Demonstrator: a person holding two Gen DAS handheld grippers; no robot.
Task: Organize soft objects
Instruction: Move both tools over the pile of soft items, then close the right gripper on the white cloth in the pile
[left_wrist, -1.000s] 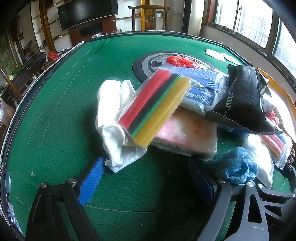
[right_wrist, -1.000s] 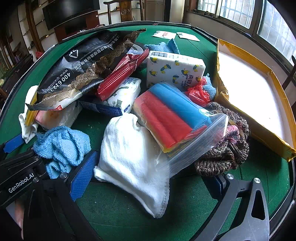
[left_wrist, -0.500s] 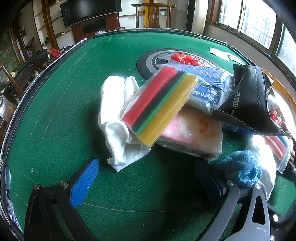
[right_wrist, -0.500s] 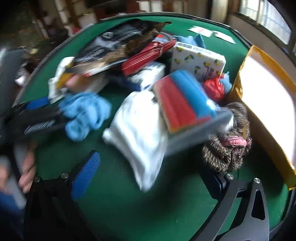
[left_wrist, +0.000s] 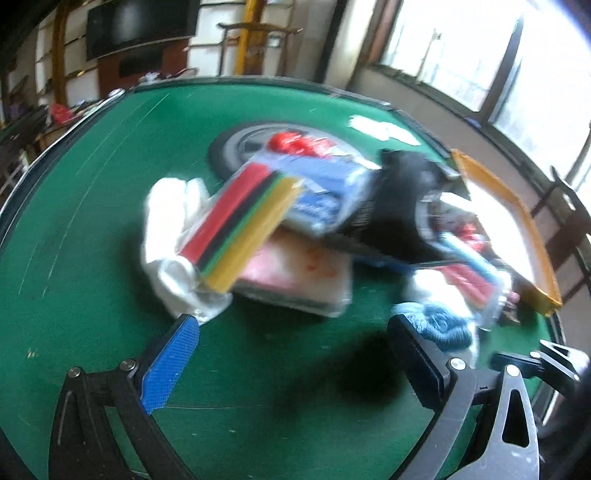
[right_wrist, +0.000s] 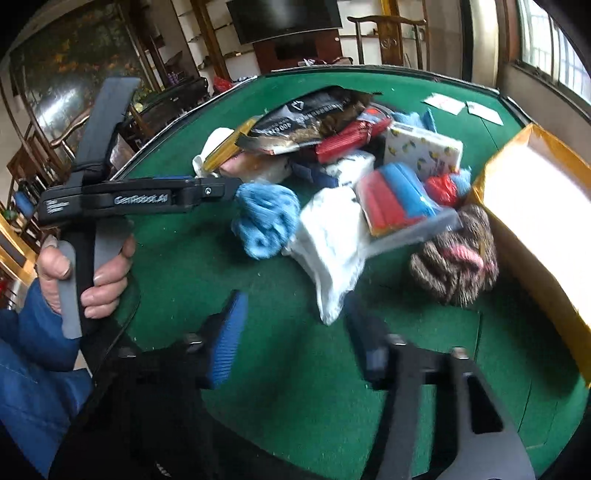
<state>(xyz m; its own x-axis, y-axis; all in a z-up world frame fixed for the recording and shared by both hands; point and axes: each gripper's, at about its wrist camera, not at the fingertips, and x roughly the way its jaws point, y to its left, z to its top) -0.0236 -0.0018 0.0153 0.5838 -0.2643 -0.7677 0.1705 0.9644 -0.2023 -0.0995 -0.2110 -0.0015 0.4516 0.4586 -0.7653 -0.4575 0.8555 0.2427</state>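
A pile of soft goods lies on the green table. In the right wrist view I see a blue cloth, a white towel, a bag of red and blue cloths, a brown knitted item, a tissue pack and a black bag. My right gripper is open and empty, short of the white towel. In the left wrist view a bag of coloured cloths rests on a white cloth and a pink pack. My left gripper is open and empty, in front of them.
A yellow cardboard box stands open at the right edge of the table. A round grey disc sits behind the pile. White cards lie at the far side. The hand-held left gripper body reaches in from the left.
Both grippers have pulled back and up from the pile. The right view has swung left, so the left gripper and the hand on it now show. Both stay open.
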